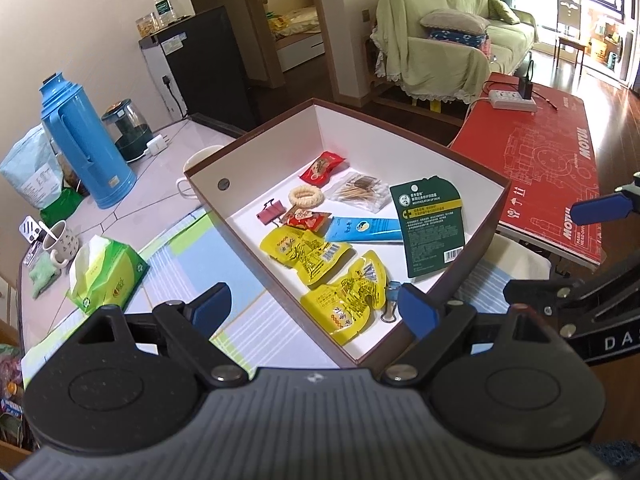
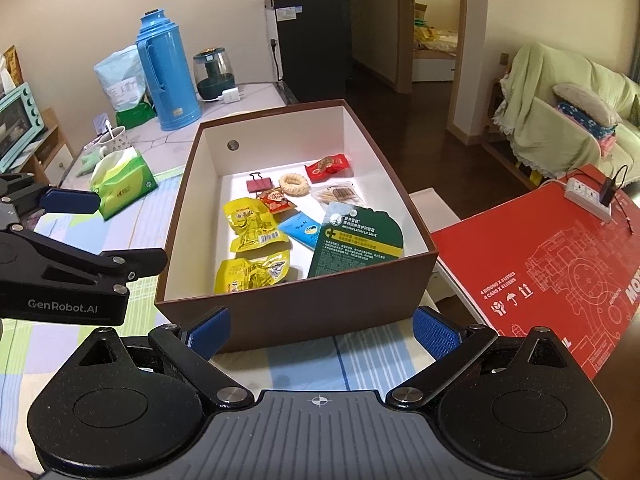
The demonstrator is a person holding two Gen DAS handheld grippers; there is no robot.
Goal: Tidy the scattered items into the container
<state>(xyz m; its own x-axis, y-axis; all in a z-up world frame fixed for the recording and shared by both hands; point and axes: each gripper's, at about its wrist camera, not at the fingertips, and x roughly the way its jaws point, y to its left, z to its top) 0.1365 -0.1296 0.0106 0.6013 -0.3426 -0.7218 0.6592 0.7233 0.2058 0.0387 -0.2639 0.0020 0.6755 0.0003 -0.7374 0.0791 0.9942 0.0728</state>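
My left gripper is wide open and holds nothing. It hangs over the near corner of the brown box. My right gripper is wide open too and holds nothing — it waits just outside the near wall of the box, low over the striped cloth.

Inside the box I see lots of small things lying on the white floor: two yellow snack packs, a blue packet, a green lip salve card leaning on the side wall, a red snack pack, a ring-shaped cookie, a bag of little sticks and a red binder clip. A blue clip peeks out by the near corner.

I think the tidying is nearly done, or all done, since I see no loose little things on the cloth around the box. The green tissue pack, the blue flask and the mug stand well apart and look like they belong on the table.

Next I would look around the table for anything small I missed. If I find one, I need to reach over, close on it, and carry it above the box wall — not bump the wall.
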